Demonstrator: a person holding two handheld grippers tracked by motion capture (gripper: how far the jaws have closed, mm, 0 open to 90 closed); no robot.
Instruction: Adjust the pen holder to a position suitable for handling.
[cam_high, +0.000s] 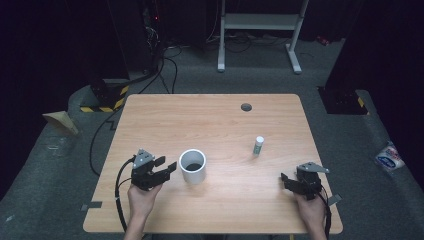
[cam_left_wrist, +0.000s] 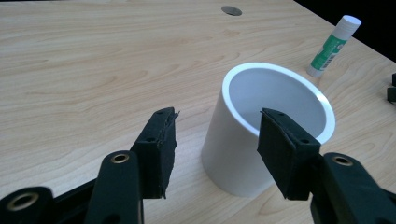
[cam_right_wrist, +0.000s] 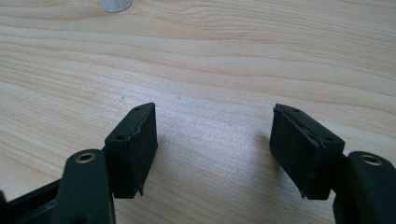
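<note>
A white cup (cam_high: 193, 165) stands upright near the middle of the wooden table (cam_high: 210, 120), its inside dark and seemingly empty. In the left gripper view the cup (cam_left_wrist: 243, 140) sits just ahead of the jaws, slightly right of centre. My left gripper (cam_high: 166, 166) is open and close to the cup's left side, apart from it; the same gripper (cam_left_wrist: 217, 144) holds nothing. A glue stick (cam_high: 258, 145) with a white cap and green label stands right of the cup, and that glue stick (cam_left_wrist: 332, 45) appears far right. My right gripper (cam_high: 285, 179) is open near the front right; its jaws (cam_right_wrist: 214, 149) span bare wood.
A round grey grommet (cam_high: 246, 106) is set in the table near the far edge. On the floor lie cables, a white frame's legs (cam_high: 260, 30), a yellow-black striped block (cam_high: 105, 97) at left and a packet (cam_high: 390, 157) at right.
</note>
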